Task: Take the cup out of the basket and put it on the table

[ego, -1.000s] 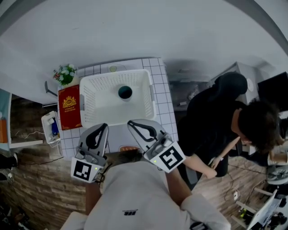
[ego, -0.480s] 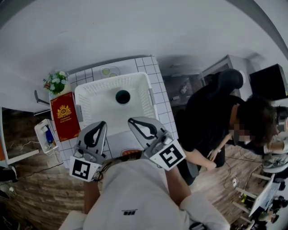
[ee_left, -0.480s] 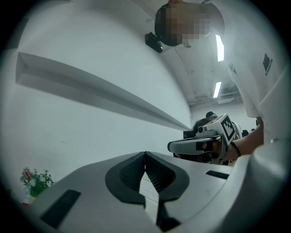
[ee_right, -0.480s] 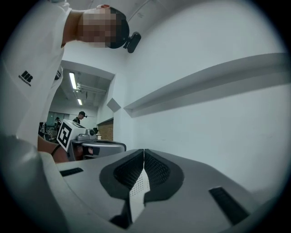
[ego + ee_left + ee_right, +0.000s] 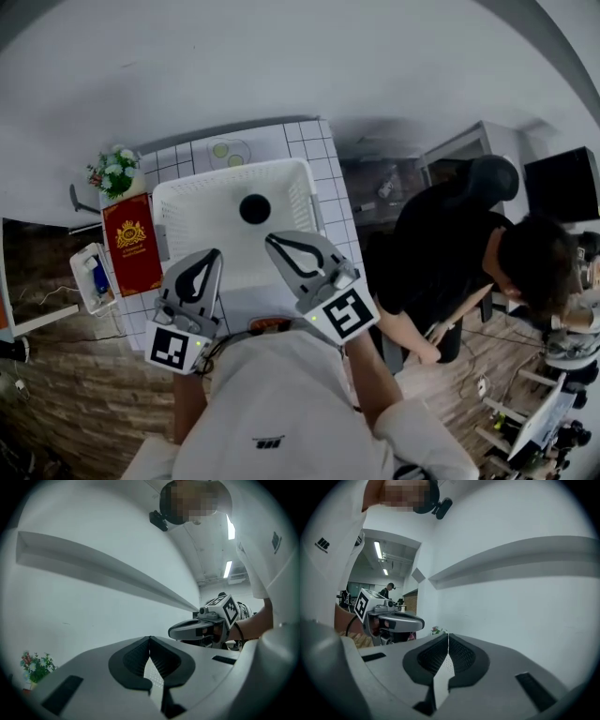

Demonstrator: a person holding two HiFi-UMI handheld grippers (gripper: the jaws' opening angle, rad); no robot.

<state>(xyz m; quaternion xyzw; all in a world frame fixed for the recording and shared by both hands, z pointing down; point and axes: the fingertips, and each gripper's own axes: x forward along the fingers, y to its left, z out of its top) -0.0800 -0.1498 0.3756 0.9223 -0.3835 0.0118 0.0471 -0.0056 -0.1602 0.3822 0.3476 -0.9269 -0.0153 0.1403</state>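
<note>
A dark round cup (image 5: 255,208) stands inside the white perforated basket (image 5: 230,170) on the white tiled table (image 5: 323,142). In the head view my left gripper (image 5: 216,251) and my right gripper (image 5: 269,240) hover side by side above the basket's near part, tips toward the cup and short of it. Both are shut with nothing between the jaws. In the left gripper view the jaw tips (image 5: 150,637) meet against a white wall. The right gripper view shows its tips (image 5: 448,634) closed as well. The cup is hidden in both gripper views.
Left of the basket lies a red book (image 5: 131,244), with a flower pot (image 5: 112,172) behind it and a small white box (image 5: 94,278) off the table's left side. A small dish (image 5: 228,150) sits beyond the basket. A person in black (image 5: 450,262) bends at the right.
Both grippers have moved a little forward, from the table's near edge to over the basket's near part. Their jaws stay shut. The cup has not moved in the basket.
</note>
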